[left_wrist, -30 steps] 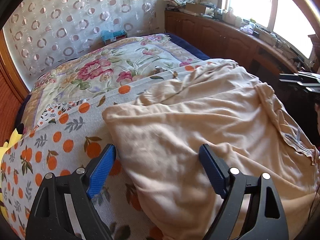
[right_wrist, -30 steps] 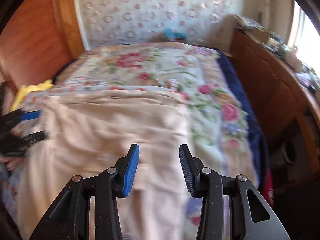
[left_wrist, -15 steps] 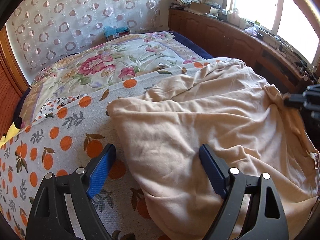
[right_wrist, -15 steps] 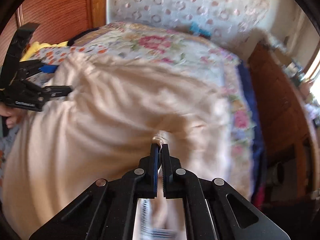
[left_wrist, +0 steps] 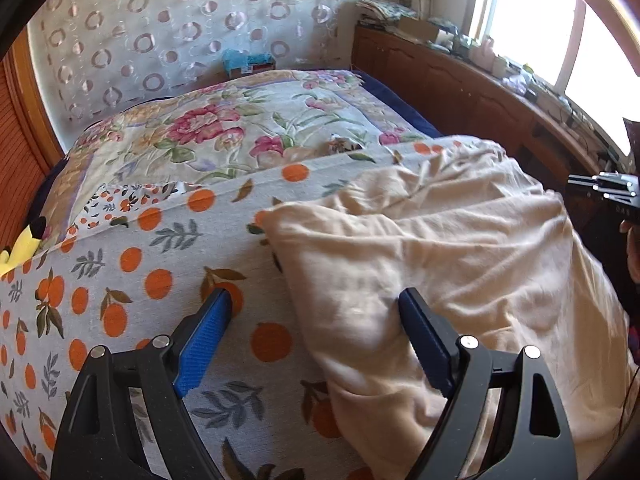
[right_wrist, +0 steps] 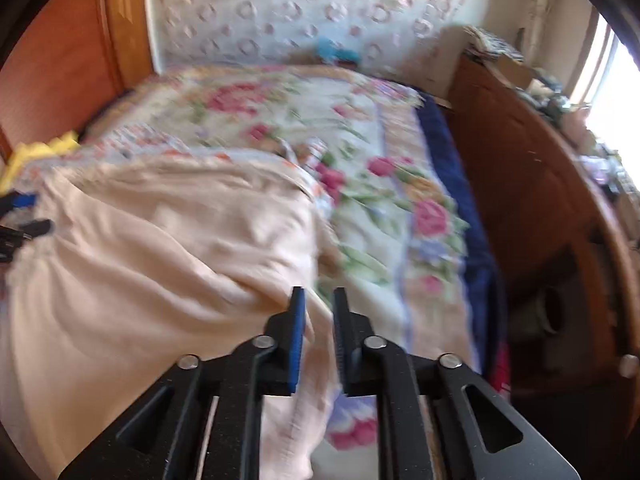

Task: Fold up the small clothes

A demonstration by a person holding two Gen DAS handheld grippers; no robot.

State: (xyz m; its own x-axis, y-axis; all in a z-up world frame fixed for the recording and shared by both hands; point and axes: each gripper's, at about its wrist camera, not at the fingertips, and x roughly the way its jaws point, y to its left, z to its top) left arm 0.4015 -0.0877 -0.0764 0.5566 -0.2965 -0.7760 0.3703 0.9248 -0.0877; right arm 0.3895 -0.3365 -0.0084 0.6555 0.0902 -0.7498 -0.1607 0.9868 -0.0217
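Note:
A pale peach garment (left_wrist: 440,248) lies crumpled across the near part of the bed. My left gripper (left_wrist: 313,296) is open wide over its left edge. One blue finger is above the cloth, the other above the orange-print sheet (left_wrist: 140,272). In the blurred right wrist view the same garment (right_wrist: 160,248) fills the left half. My right gripper (right_wrist: 319,292) is at its right edge, jaws opening. A fold of cloth runs through the narrow gap and the pads do not press on it. The left gripper (right_wrist: 30,213) shows at the far left edge, the right gripper (left_wrist: 604,188) at the far right.
A floral quilt (left_wrist: 240,128) covers the far half of the bed. A wooden cabinet (left_wrist: 460,92) with clutter runs along the right under the window. Something yellow (left_wrist: 16,248) lies at the bed's left edge. A blue box (left_wrist: 248,62) stands by the curtained wall.
The right jaws were pinched on a fold of the garment half a second ago and now stand apart. The left gripper has drifted left, so more sheet shows between its fingers.

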